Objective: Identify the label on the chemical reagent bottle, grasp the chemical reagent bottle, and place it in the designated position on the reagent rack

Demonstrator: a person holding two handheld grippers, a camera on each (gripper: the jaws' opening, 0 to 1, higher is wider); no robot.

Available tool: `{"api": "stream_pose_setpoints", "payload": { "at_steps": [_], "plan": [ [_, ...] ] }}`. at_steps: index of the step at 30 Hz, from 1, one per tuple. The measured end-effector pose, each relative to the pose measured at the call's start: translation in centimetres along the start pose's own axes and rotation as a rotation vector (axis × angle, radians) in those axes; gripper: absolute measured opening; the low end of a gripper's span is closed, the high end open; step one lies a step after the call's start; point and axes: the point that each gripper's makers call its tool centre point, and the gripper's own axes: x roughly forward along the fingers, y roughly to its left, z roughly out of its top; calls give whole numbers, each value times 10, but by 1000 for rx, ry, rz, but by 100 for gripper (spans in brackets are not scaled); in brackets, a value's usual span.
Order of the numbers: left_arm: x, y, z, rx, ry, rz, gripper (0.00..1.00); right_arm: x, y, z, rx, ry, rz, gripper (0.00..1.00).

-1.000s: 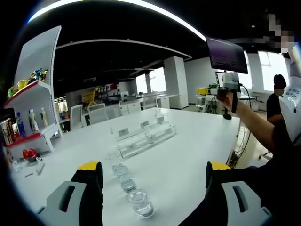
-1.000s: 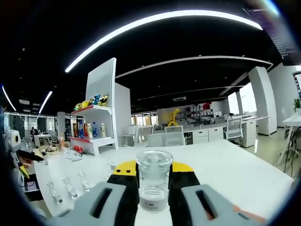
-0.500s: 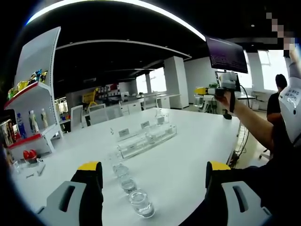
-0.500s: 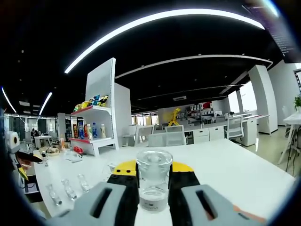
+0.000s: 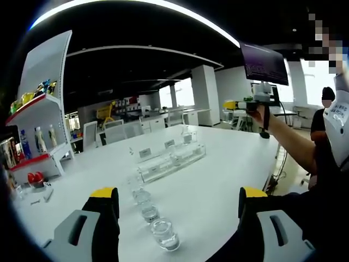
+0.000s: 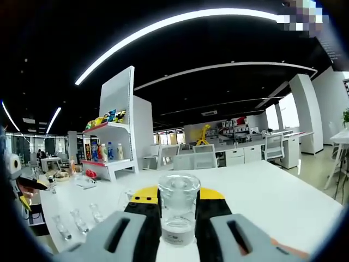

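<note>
The right gripper point(image 6: 179, 218), held up high over the white table point(image 6: 262, 196), squeezes a small clear glass bottle point(image 6: 178, 207) upright between its jaws, while the left gripper point(image 5: 177, 218) hangs wide apart above three more little glass bottles point(image 5: 147, 210).

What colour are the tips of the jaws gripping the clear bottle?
Yellow tips, on black pads, clamp the clear bottle; the right gripper view shows it best.

Three clear bottles point(image 5: 147, 210) in a row on the white table point(image 5: 218, 180), a fourth bottle point(image 6: 178, 210) in the right gripper's jaws; one clear rack point(image 5: 169, 162); two display shelves point(image 5: 32, 136).
</note>
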Motion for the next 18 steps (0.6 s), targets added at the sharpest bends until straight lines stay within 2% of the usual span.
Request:
{"api": "stream_pose_setpoints", "payload": {
  "at_steps": [18],
  "plan": [
    [-5, 5, 1, 3, 1, 16, 90, 19, 3, 1, -9, 11, 10, 19]
  ]
}}
